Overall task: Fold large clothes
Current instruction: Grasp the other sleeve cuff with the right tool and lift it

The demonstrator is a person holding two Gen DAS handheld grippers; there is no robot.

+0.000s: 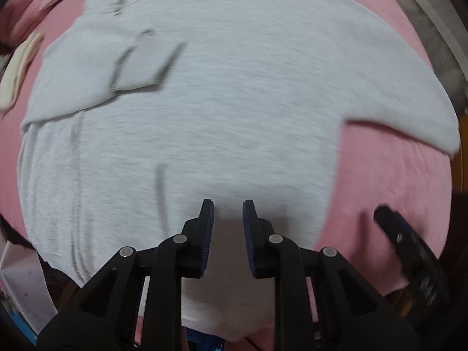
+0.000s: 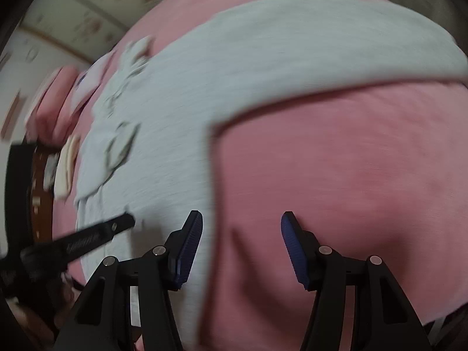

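Observation:
A large light grey sweatshirt point(image 1: 222, 93) lies spread on a pink bed point(image 1: 389, 181). One sleeve is folded across its chest, cuff point(image 1: 143, 64) on top; the other sleeve point(image 1: 409, 122) stretches out to the right. My left gripper point(image 1: 228, 213) hovers over the hem area, jaws open a little and empty. My right gripper point(image 2: 241, 225) is wide open and empty above the garment's side edge point(image 2: 210, 175), left finger over grey cloth point(image 2: 234, 73), right finger over pink sheet point(image 2: 351, 169). The left gripper shows in the right wrist view point(image 2: 96, 234); the right gripper shows in the left wrist view point(image 1: 409, 248).
Pink pillows point(image 2: 55, 96) and a cream cloth point(image 1: 17, 70) lie at the bed's far left. A wooden bed frame point(image 2: 41, 193) and patterned wall point(image 2: 87, 14) lie beyond. The bed's near edge drops off below the hem point(image 1: 44, 278).

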